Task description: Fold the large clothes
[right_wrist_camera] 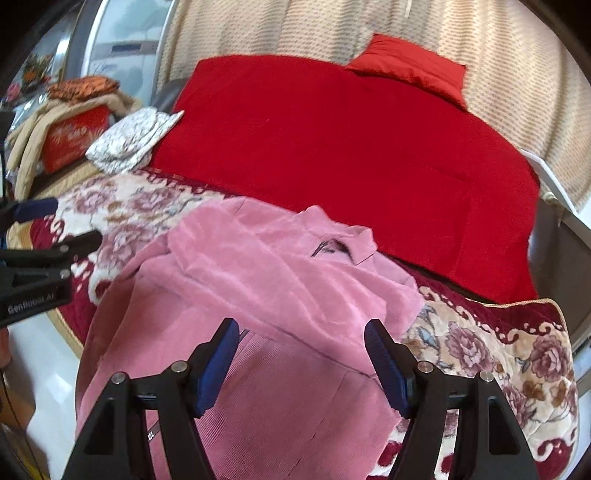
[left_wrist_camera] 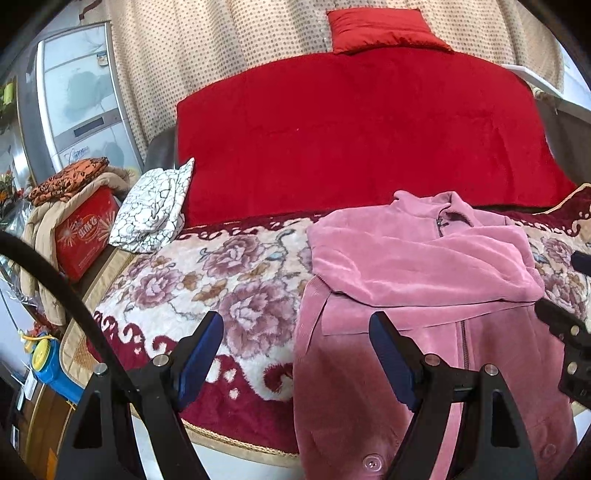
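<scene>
Pink jacket [left_wrist_camera: 424,266] up front, lying on a cream blanket [left_wrist_camera: 207,280] with mauve roses and a dark red scrolled border. Behind it a plain bright red cover [left_wrist_camera: 351,140], a red pillow [left_wrist_camera: 380,29], and a white cloth [left_wrist_camera: 155,206] veined in black. Beige dotted curtain [left_wrist_camera: 221,51] at the back, and the black tools carry blue pads [left_wrist_camera: 201,354].

The red blanket [left_wrist_camera: 369,140] is a wide bare stretch behind the jacket [left_wrist_camera: 424,266], free for a hand to pass. Left of the jacket, the floral cover [left_wrist_camera: 207,280] lies bare up to the white cloth [left_wrist_camera: 155,210]. Past the bed's left edge a red box [left_wrist_camera: 86,232] under piled clothes [left_wrist_camera: 68,181] blocks that side. The curtain [left_wrist_camera: 221,48] closes the back. On the right a white edge [right_wrist_camera: 550,177], perhaps a sill, stands close.
</scene>
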A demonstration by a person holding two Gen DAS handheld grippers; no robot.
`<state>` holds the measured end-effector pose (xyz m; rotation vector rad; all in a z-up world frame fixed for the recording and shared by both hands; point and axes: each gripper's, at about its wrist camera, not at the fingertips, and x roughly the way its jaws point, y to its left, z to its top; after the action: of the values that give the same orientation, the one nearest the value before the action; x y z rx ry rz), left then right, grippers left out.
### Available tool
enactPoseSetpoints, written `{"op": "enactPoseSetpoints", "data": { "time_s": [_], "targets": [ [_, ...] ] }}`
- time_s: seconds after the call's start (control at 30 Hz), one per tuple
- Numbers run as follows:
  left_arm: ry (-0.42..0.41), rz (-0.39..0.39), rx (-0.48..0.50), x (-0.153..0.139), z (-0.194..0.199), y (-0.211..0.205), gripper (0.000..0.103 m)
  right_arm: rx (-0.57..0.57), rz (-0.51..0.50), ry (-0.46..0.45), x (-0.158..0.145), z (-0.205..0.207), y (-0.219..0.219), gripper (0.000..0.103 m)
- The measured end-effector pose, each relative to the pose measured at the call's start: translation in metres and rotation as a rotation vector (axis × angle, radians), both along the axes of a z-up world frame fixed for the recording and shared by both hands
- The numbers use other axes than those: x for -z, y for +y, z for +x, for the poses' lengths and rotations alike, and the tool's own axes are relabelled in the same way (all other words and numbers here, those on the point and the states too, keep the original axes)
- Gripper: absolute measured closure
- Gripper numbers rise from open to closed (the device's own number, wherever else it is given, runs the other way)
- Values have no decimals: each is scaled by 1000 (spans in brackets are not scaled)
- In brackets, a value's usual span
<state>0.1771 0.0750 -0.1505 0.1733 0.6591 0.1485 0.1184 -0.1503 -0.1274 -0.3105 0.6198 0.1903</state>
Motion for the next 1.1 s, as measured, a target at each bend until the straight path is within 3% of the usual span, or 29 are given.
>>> {"op": "enactPoseSetpoints", "data": {
  "time_s": [0.57, 1.1],
  "targets": [
    [29, -4, -3, 15, 13, 4, 22, -25, -32, 92, 32, 21, 9, 29],
    [22, 14, -53, 14, 8, 26, 22, -86, -27, 75, 30, 22, 28, 29]
  ]
}}
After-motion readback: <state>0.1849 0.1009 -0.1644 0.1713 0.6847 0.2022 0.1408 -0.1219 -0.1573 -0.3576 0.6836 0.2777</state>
